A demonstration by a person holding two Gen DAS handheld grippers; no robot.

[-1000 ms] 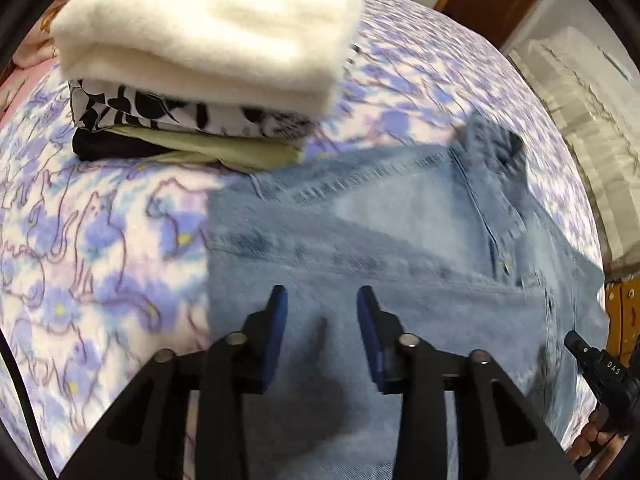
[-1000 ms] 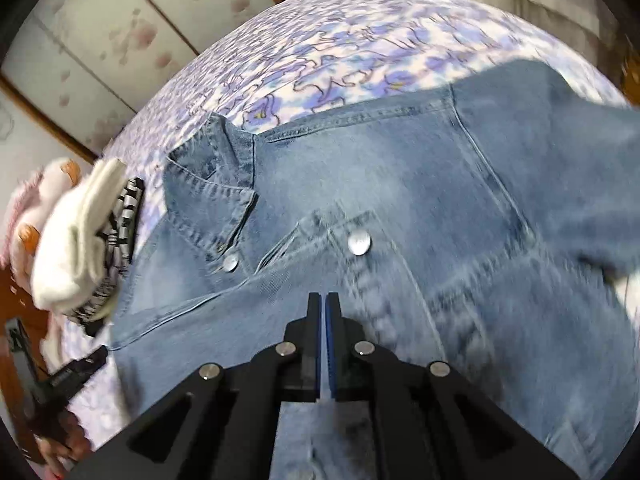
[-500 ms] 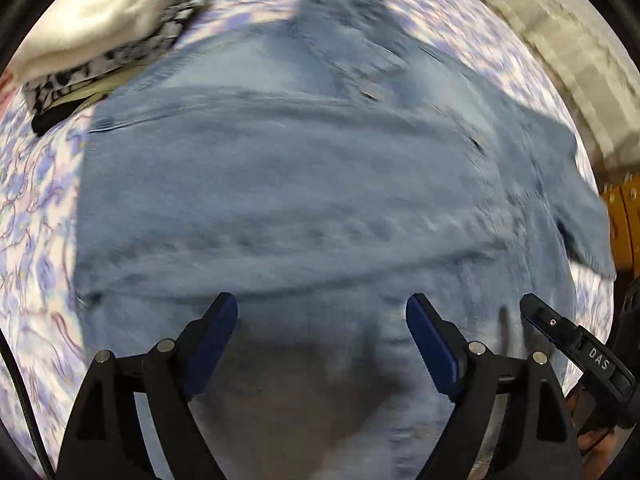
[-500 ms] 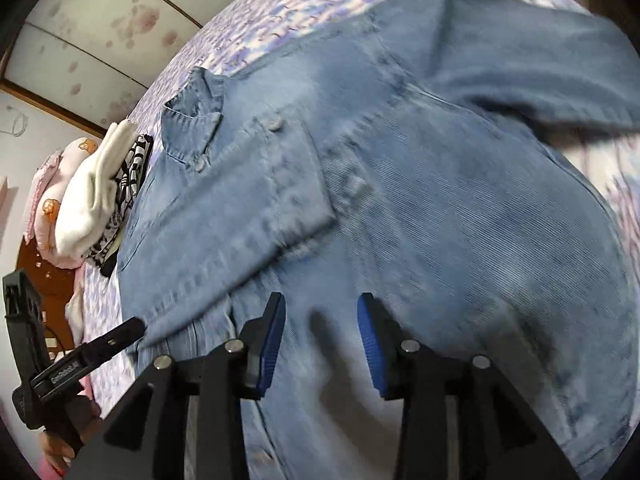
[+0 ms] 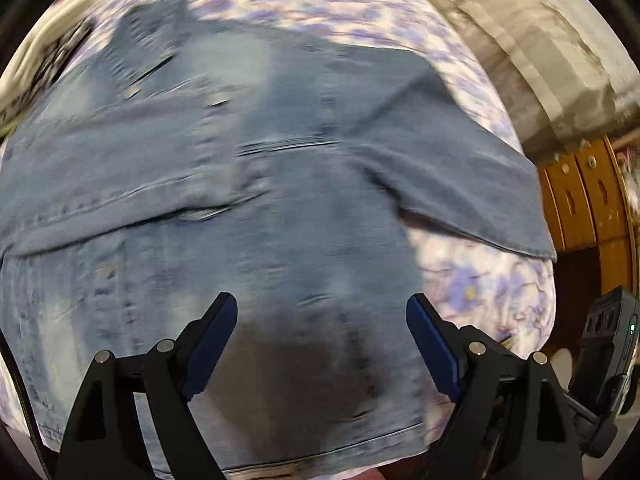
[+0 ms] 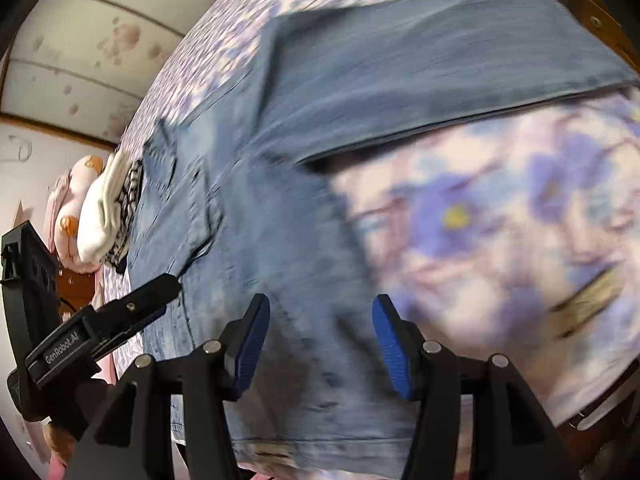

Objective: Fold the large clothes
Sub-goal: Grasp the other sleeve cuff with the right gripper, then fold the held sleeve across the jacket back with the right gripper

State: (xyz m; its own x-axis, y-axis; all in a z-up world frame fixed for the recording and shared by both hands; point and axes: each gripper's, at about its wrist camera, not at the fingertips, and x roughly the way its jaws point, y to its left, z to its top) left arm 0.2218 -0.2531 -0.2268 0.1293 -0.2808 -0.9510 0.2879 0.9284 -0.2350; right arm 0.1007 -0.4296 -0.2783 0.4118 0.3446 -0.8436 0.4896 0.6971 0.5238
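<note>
Both grippers, left [image 5: 322, 326] and right [image 6: 320, 326], have just spread apart, seemingly empty, above the denim shirt's [image 5: 240, 184] hem.

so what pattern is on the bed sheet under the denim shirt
White with purple-blue flowers, clearest in the right wrist view.

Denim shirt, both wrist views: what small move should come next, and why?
Probably lower both claws onto the bottom hem to pinch it. The denim shirt lies flat on the bed; the left claw and right claw stand open just above that hem, holding nothing.

The denim shirt [image 5: 248, 184] lies spread on the bed [image 6: 500, 220], folded clothes [image 6: 108, 208] apparently stacked beyond its collar.
</note>
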